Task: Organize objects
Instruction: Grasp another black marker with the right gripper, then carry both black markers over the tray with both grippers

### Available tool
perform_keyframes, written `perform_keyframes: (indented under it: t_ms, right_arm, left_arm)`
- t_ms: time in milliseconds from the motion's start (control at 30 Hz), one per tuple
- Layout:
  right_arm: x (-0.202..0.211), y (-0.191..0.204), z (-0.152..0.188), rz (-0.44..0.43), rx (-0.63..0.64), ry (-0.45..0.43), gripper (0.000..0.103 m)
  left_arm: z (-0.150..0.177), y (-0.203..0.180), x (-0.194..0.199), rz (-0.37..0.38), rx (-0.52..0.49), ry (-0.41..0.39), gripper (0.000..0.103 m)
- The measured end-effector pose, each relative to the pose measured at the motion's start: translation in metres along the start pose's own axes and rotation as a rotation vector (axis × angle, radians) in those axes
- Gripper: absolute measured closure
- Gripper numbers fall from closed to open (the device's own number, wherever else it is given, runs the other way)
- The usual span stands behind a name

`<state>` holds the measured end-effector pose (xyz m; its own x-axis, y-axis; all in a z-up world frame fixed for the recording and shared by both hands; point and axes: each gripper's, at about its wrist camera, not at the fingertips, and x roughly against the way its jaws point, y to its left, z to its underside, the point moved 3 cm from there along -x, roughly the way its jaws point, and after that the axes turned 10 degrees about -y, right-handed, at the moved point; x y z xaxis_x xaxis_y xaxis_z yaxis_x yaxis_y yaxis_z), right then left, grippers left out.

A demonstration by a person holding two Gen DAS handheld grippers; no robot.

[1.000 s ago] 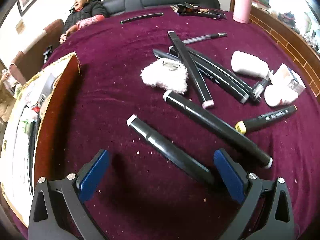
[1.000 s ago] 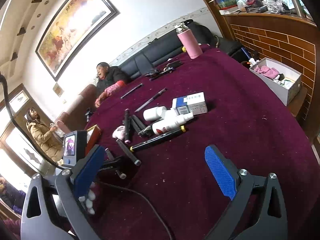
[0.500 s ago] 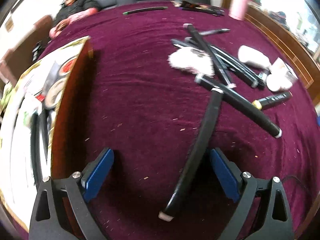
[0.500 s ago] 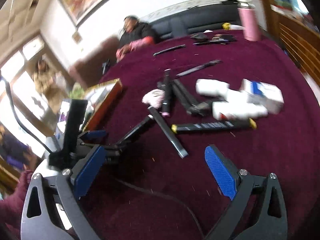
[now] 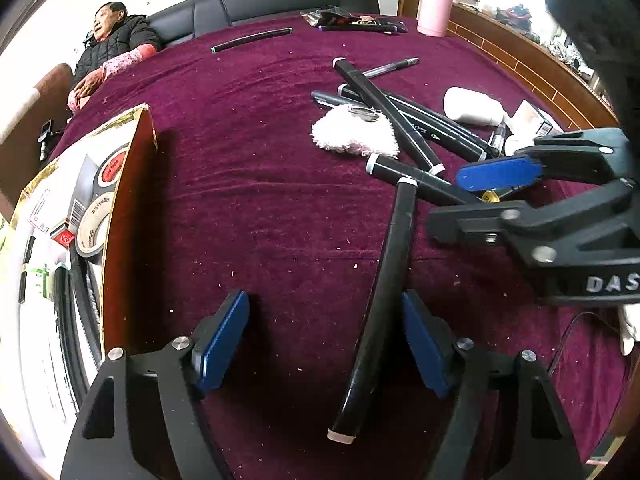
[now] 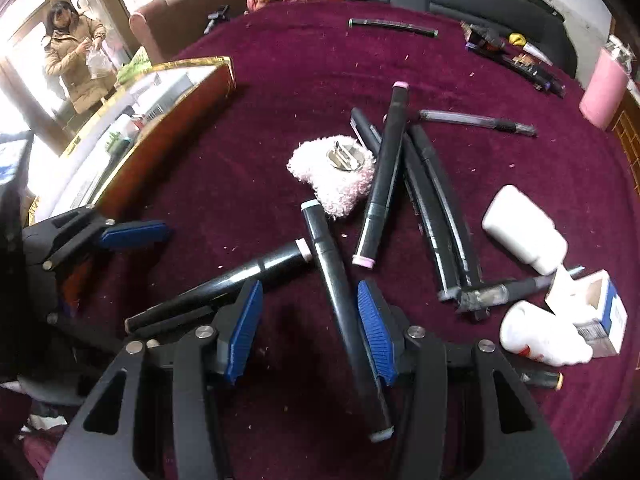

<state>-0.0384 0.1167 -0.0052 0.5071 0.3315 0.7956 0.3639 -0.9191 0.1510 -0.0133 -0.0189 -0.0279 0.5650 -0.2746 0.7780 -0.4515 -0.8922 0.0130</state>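
My left gripper (image 5: 324, 340) points down at the maroon tablecloth with its jaws closing. A black marker (image 5: 384, 288) lies between them, close against the right pad (image 5: 424, 344) and apart from the left one. My right gripper (image 6: 310, 330) is also closing, around a second black marker (image 6: 340, 300) that lies beside its right pad (image 6: 376, 332); the other pad stands off it. The two markers nearly meet at their pale caps. In the left wrist view one blue pad (image 5: 498, 172) of the right gripper shows at the right.
A pile of black markers (image 6: 420, 184), a pink fluffy puff (image 6: 334, 172), white bottles (image 6: 524, 228) and a small box (image 6: 600, 308) lie beyond. An open red-walled box (image 5: 128, 216) with tape rolls stands left. A pink flask (image 5: 436, 4) is at the back. A person (image 5: 116, 48) sits at the far side.
The marker between the left jaws has swung from slanting to pointing away, and those jaws have narrowed. The right gripper swept in over the markers, tipped down and narrowed around one.
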Motion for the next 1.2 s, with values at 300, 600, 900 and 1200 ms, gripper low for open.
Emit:
perform_keyframes:
  t_ms: [300,600,900,1200]
  right_arm:
    - [-0.001,-0.003,0.005,0.071,0.028,0.024,0.059]
    - [0.012,-0.014,0.015,0.087,-0.069,-0.022,0.091]
    - [0.055,-0.011,0.029,0.002,-0.184,-0.148,0.09]
    - [0.075,0.021,0.022,-0.129,-0.23,-0.225,0.09]
  left_arm:
    - [-0.001,-0.001,-0.007,0.0,-0.005,-0.058,0.018]
    - [-0.005,-0.002,0.003,0.048,0.027,-0.07,0.092]
    - [0.006,0.007,0.025,0.094,0.121,-0.09,0.092]
    - [0.019,0.025,0.077,0.103,0.186,-0.164,0.092]
